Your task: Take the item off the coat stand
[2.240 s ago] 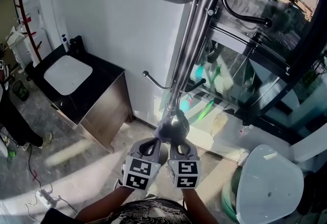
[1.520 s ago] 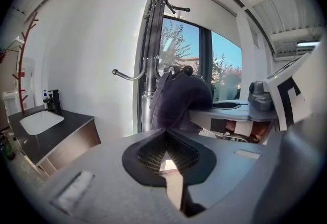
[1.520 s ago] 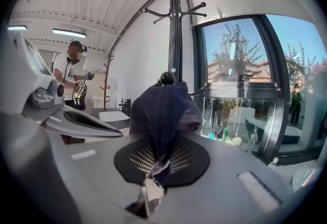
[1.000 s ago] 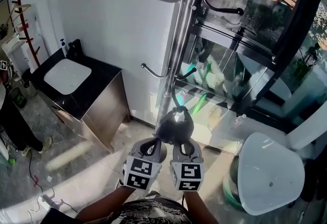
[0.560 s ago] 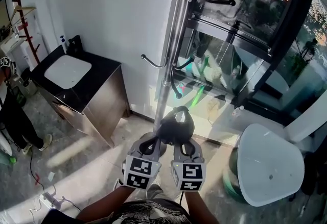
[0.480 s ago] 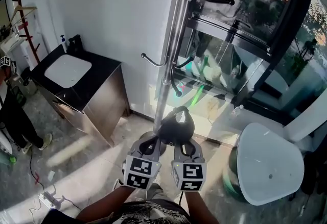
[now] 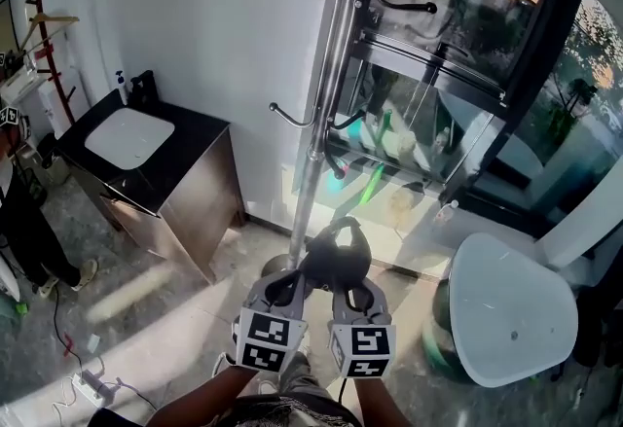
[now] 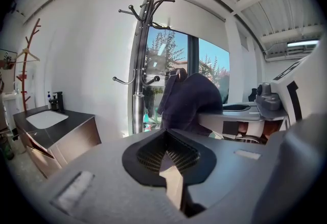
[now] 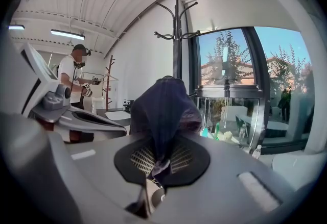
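A dark fabric cap (image 7: 337,254) hangs free of the metal coat stand (image 7: 326,94), just in front of its pole. My right gripper (image 7: 348,287) is shut on the cap's lower edge; in the right gripper view the cloth (image 9: 163,110) runs down between the pads of that gripper (image 9: 157,164). My left gripper (image 7: 292,281) sits close beside it on the left. In the left gripper view its jaws (image 8: 166,154) are shut with no cloth between them, and the cap (image 8: 189,100) shows ahead to the right. The stand's hooks (image 8: 138,65) are bare.
A black-topped cabinet with a white basin (image 7: 131,138) stands at the left wall. A glass tank (image 7: 428,124) is behind the stand, and a white round seat (image 7: 511,318) at the right. A person (image 7: 19,221) stands far left; a power strip (image 7: 83,381) lies on the floor.
Both grippers and the cap have drawn back from the stand's pole toward me and slightly down; the cap is now clear of the lower hook.
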Available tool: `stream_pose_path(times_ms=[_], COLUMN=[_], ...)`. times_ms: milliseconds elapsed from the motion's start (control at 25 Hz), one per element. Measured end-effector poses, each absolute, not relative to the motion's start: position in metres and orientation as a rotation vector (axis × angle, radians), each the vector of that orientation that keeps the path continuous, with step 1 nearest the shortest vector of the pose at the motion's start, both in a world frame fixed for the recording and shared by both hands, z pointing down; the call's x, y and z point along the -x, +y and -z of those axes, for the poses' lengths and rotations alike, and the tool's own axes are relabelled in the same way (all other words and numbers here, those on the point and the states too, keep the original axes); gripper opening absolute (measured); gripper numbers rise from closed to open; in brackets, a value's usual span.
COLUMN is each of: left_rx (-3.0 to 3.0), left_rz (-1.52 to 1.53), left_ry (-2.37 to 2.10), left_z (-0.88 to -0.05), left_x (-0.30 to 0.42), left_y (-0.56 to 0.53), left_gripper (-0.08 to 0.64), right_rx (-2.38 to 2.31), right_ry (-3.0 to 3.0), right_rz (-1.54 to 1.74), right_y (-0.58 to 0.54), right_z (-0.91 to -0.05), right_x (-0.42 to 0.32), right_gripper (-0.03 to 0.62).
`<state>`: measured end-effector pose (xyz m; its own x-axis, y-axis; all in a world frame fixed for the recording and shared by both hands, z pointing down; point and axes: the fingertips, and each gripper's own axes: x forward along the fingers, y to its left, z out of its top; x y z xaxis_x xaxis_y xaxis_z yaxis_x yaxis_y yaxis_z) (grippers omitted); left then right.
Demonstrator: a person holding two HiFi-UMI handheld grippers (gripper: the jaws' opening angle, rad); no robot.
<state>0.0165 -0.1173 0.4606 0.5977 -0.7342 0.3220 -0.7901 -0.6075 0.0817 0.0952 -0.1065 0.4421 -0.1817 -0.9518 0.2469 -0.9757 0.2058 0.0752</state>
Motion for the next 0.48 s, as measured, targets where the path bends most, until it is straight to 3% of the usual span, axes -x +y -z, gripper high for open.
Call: stream_pose_path(times_ms=[480], left_rx=[-2.616], left_rz=[-0.371], left_ry=[-1.272], left_z=[-0.459], left_x=[-0.016], left_y=[-0.098], left_gripper=[0.002], right_rx=[-1.847], right_ry=[-2.253], right_rz=[-0.157], right_y=[-0.083], right_z=[-0.438], right_x=[-0.099], right_gripper=[0.020])
